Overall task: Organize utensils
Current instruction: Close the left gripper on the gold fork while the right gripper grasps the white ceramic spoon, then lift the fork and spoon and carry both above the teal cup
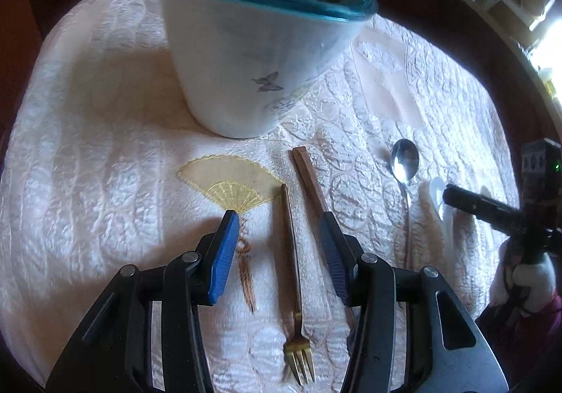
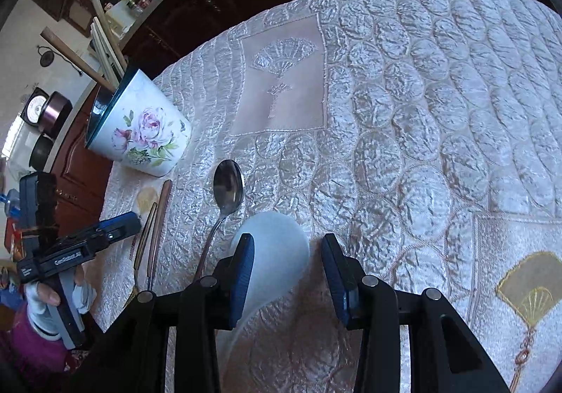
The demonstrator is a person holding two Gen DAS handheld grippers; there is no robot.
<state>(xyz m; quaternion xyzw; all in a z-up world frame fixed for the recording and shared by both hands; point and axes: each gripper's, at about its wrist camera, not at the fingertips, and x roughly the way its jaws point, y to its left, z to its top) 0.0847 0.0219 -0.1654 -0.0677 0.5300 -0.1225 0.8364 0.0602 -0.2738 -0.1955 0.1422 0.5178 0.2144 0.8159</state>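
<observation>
My left fingers stand apart over the gold fork, pads clear of it, the brown chopstick running under the right-hand one. My right fingers are apart too, straddling the white spoon's bowl without pressing it. One steel spoon lies between fork and white spoon. The one flowered cup, holding several sticks, stands upright on the quilted surface just beyond the utensils.

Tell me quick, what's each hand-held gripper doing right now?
Left hand-held gripper: open, holding nothing, above the gold fork.
Right hand-held gripper: open, holding nothing, around the white spoon.
</observation>
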